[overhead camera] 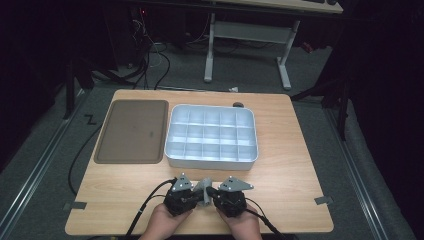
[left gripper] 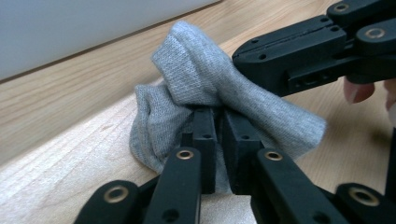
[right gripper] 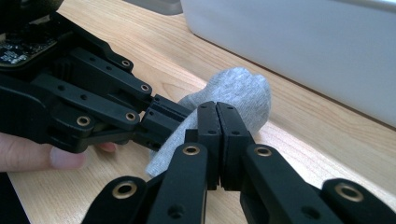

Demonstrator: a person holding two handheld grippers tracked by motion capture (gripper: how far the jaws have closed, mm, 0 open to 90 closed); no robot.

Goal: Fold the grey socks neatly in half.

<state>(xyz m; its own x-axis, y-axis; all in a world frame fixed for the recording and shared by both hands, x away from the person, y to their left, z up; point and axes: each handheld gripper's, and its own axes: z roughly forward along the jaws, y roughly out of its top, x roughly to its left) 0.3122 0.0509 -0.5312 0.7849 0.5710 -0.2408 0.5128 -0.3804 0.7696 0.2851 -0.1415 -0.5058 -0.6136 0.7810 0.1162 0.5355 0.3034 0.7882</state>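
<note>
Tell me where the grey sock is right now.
In the high view the grey sock sits at the near edge of the table, pinched between the left gripper and right gripper, just in front of the white compartment tray.

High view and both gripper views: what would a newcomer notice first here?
Probably the small grey knitted cloth, gripped from both sides by the left hand-held gripper and the right hand-held gripper at the wooden table's near edge. Behind them stand a white plastic compartment box and, to its left, a brown rectangular tray.
</note>
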